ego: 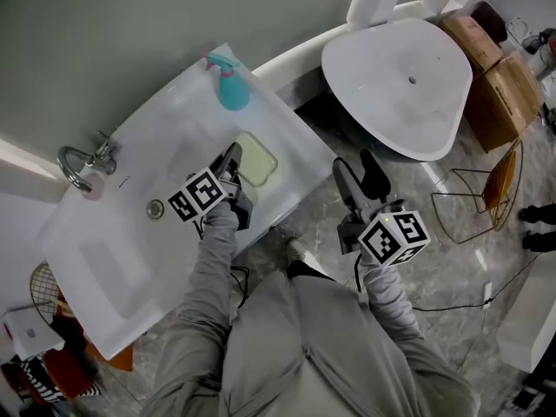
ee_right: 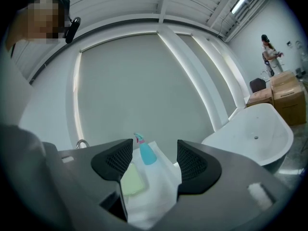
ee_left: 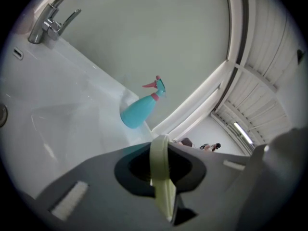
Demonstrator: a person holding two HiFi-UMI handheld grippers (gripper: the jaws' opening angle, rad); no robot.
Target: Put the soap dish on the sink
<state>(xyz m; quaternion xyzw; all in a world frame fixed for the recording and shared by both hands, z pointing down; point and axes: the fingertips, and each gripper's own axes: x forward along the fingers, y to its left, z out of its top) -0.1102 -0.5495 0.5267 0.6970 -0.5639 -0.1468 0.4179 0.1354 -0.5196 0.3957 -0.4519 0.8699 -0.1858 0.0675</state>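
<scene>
The soap dish (ego: 259,161) is a pale yellow-green rectangle over the right end of the white sink (ego: 130,233). My left gripper (ego: 232,158) is shut on its near edge. In the left gripper view the soap dish (ee_left: 161,177) shows edge-on, pinched between the two dark jaws. Whether it touches the sink deck I cannot tell. My right gripper (ego: 358,168) hangs over the floor to the right of the sink, open with nothing between its jaws. Through that gap the soap dish (ee_right: 131,179) shows on the sink's deck side.
A teal spray bottle (ego: 231,87) with a pink trigger stands at the sink's far right corner. The chrome tap (ego: 83,163) and drain (ego: 155,208) lie left. A white bathtub (ego: 400,85), cardboard boxes (ego: 497,89) and a wire stand (ego: 486,200) fill the right.
</scene>
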